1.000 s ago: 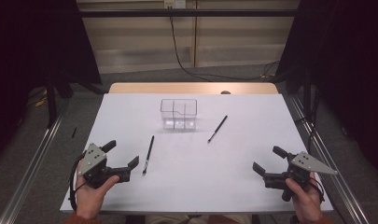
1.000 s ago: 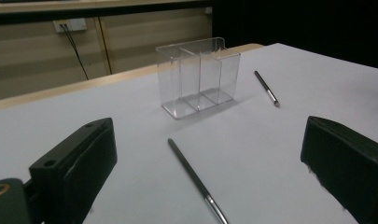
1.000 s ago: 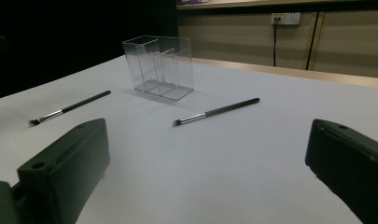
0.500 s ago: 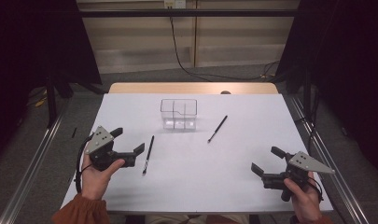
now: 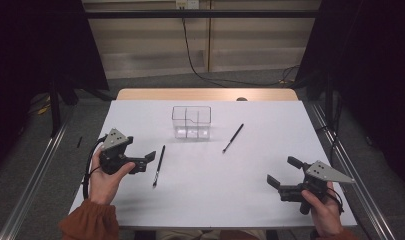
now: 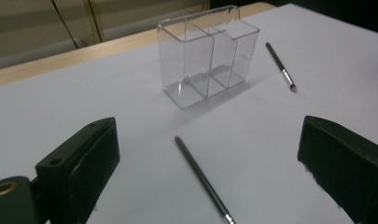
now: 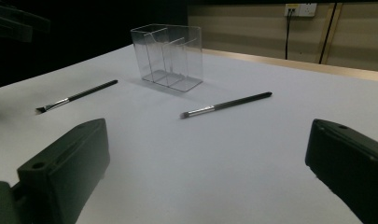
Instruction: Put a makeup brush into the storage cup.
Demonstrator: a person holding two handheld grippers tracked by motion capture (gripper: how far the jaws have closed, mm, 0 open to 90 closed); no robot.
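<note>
The left hand-held gripper [image 5: 142,161] hovers with jaws wide, just beside the near brush [image 5: 159,165]. This brush lies flat on the desk [image 5: 210,200], its long axis running nearly front to back, bristles toward the person. The right hand-held gripper [image 5: 282,175] is wide too.

A white-topped table [image 5: 205,200] fills the middle of the high view, its wooden far edge showing as a tan strip at the top. On it, upper centre, stands a clear plastic organizer [image 5: 191,121] with open compartments. Left of centre lies a slim dark brush [image 5: 159,165], nearly lengthwise. Right of the organizer lies a second dark brush [image 5: 233,137], slanted, well apart from the first.
</note>
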